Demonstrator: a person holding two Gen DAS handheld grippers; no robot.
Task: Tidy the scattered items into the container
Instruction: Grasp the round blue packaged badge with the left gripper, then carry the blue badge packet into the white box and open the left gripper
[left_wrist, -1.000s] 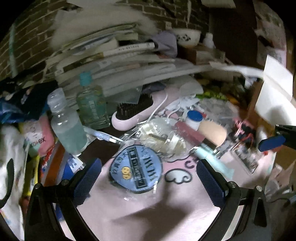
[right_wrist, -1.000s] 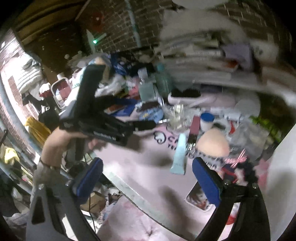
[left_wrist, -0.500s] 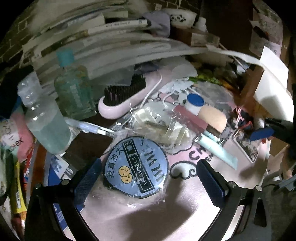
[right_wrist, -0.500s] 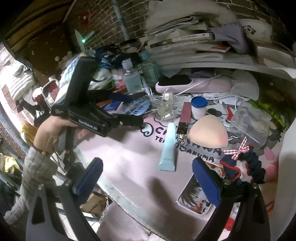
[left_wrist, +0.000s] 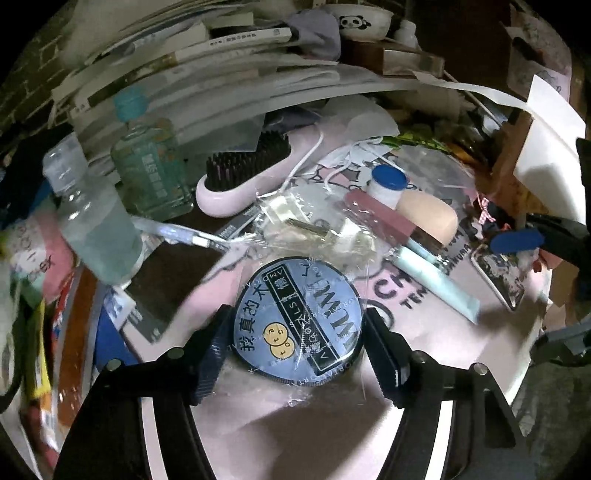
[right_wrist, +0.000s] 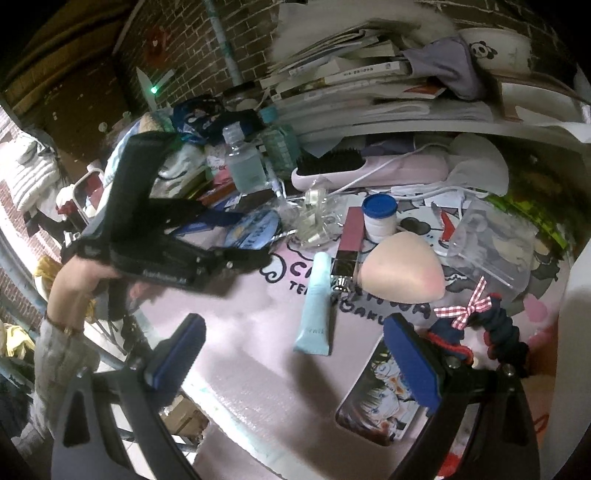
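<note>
My left gripper (left_wrist: 295, 345) has closed on a round blue badge (left_wrist: 297, 319) in clear wrap, one pad at each side of its rim, on the pink desk mat (left_wrist: 221, 410). The badge also shows in the right wrist view (right_wrist: 255, 230), behind the left gripper's body. My right gripper (right_wrist: 295, 365) is open and empty above the mat, near a pale blue tube (right_wrist: 316, 304). A beige makeup sponge (right_wrist: 400, 273), a pink lipstick case (right_wrist: 351, 236), a blue-capped jar (right_wrist: 378, 218), a navy scrunchie with a checked bow (right_wrist: 491, 325) and a picture card (right_wrist: 384, 398) lie scattered. A clear plastic box (right_wrist: 495, 243) stands at the right.
A pink hairbrush (left_wrist: 255, 170), two clear bottles (left_wrist: 99, 221), crumpled clear wrap (left_wrist: 317, 229) and stacked books (left_wrist: 221, 62) crowd the back. A white shelf wall (right_wrist: 576, 314) rises at the right. The desk edge (right_wrist: 236, 410) runs along the front left.
My left gripper moved forward and down and closed its pads onto the blue badge. My right gripper dropped closer to the mat, staying open.
</note>
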